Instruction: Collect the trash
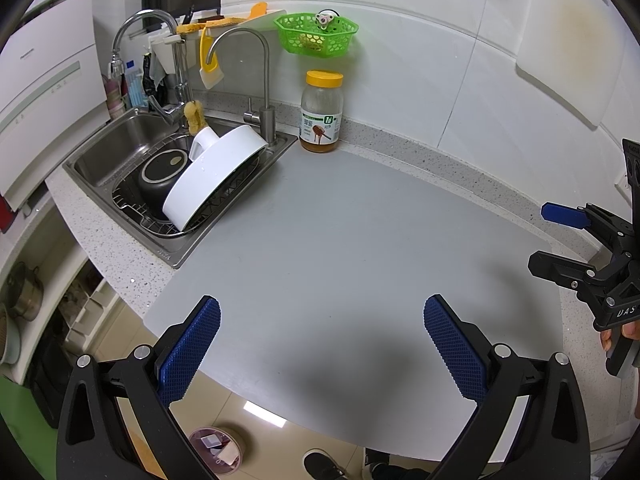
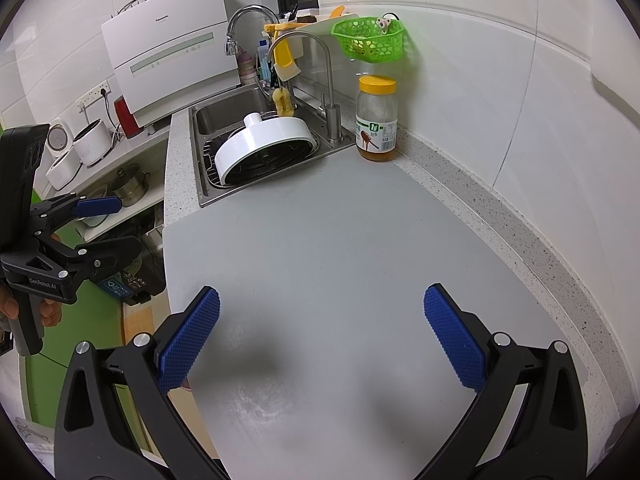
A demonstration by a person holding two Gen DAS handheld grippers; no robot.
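Note:
My left gripper is open above the near edge of a grey mat on the counter, with nothing between its blue pads. My right gripper is also open and empty over the same mat. Each gripper shows in the other's view, held by a hand: the right one at the mat's right edge, the left one off the counter's left side. A round bin with a pink liner stands on the floor below the counter edge, with scraps of paper inside. I see no loose trash on the mat.
A honey jar with a yellow lid stands at the back by the wall. The steel sink on the left holds a rack with a white round pot. A green basket hangs on the wall. A shoe shows on the floor.

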